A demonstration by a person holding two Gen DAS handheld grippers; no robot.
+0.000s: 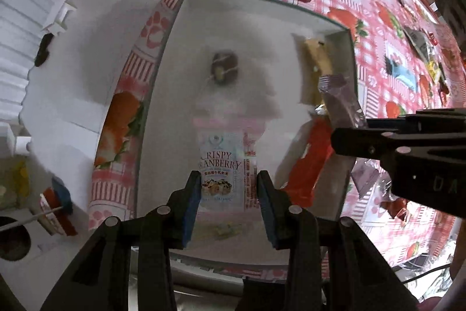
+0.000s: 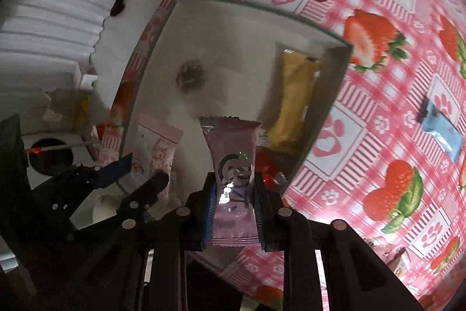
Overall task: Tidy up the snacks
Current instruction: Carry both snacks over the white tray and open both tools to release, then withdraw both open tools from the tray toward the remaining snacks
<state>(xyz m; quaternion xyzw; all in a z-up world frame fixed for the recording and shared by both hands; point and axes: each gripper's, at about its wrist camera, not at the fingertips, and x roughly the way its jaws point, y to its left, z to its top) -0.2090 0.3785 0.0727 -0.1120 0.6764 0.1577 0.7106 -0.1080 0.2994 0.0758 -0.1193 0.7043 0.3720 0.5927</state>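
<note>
Left gripper (image 1: 229,188) pinching cranberry packet (image 1: 222,165), right gripper (image 2: 234,209) pinching purple packet (image 2: 233,165), over box (image 1: 262,2).

Soft indoor light falls unevenly on the white box (image 1: 186,54), its floor mottled with grey shadow and smeared by motion blur. Beyond the box, the strawberry tablecloth (image 2: 378,95) glares bright pink. Fisheye distortion bows the box's rim; both frames darken toward their corners.
</note>
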